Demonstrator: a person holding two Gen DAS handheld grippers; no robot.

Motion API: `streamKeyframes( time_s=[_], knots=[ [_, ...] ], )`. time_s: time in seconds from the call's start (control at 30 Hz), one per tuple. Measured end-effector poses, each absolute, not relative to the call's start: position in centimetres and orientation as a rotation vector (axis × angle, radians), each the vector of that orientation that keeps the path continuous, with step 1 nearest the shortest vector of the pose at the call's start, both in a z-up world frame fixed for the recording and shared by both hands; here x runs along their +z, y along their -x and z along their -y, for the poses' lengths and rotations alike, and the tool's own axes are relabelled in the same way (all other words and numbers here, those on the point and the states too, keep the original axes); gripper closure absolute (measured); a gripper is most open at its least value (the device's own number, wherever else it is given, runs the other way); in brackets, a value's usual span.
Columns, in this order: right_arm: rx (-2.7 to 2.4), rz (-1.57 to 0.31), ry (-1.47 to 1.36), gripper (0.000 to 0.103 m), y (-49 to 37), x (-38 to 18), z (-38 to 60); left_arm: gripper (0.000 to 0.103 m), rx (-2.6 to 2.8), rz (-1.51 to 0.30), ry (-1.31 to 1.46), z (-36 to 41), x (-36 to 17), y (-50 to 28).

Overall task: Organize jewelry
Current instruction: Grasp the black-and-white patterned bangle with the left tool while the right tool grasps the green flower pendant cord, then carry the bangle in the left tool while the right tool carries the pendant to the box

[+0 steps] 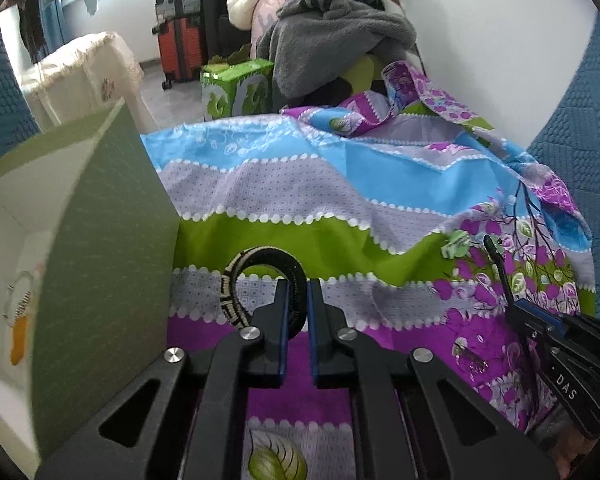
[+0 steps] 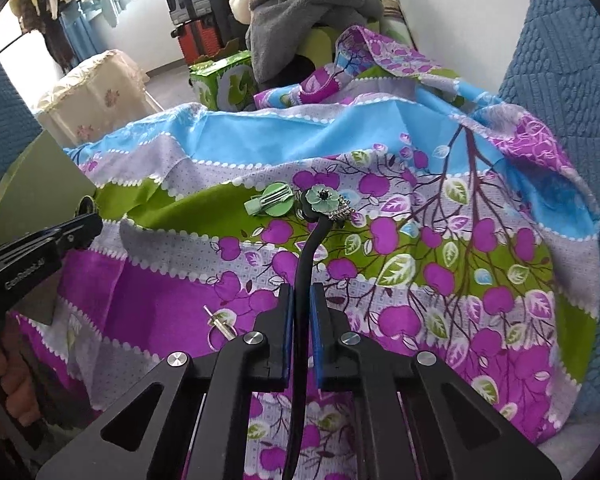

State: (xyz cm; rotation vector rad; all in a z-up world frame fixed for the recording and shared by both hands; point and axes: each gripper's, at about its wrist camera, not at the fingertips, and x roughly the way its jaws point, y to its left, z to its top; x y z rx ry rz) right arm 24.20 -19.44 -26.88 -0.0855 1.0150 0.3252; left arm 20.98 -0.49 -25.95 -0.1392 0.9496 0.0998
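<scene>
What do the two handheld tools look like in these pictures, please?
Both match: the left tool and right tool have black angular bodies with triangular cutouts, round silver bolts and two black fingers lined with blue pads. White lettering marks their sides: "DAS" on the right one, a blurred name on the left.

Right gripper (image 2: 300,296) clamps black headband (image 2: 305,252); green hair clip (image 2: 271,202) beside flower (image 2: 320,197).

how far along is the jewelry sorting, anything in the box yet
Early to midway. Done: the open green box already seems to hold some pieces, though they are blurred. In hand: the left hand-held gripper is shut on a beaded bangle, and the right hand-held gripper on a black headband. Left: the green hair clip and a small silver piece on the bedsheet.
</scene>
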Motion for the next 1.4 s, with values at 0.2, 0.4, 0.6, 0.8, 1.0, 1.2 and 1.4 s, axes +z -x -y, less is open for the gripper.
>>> streamKeyframes(
  time_s=[0.2, 0.4, 0.6, 0.8, 1.0, 1.2, 1.4],
  knots=[
    [0.329, -0.984, 0.062, 0.097, -22.8, -24.5, 19.6, 0.095, 0.064, -0.931, 0.153, 0.8, -23.5, -19.3],
    [0.345, -0.929, 0.033, 0.097, -21.6, -20.9, 19.1, 0.095, 0.054, -0.876, 0.156, 0.4, -19.4, -17.7],
    [0.368, -0.872, 0.011, 0.097, -20.3, -16.9, 18.3, 0.095, 0.044, -0.818, 0.179, -0.9, -14.9, -16.2],
    [0.389, -0.826, 0.023, 0.097, -19.7, -13.9, 17.0, 0.095, 0.047, -0.787, 0.183, -2.3, -11.5, -14.9],
    [0.415, -0.750, 0.023, 0.097, -19.3, -8.9, 15.3, 0.095, 0.059, -0.757, 0.172, -4.0, -7.7, -14.0],
    [0.457, -0.687, 0.025, 0.097, -19.6, -4.4, 12.6, 0.095, 0.089, -0.714, 0.173, -6.5, -4.5, -13.4],
    [0.519, -0.670, 0.044, 0.097, -19.8, -2.6, 8.6, 0.095, 0.131, -0.698, 0.197, -9.6, -3.5, -13.0]
  ],
)
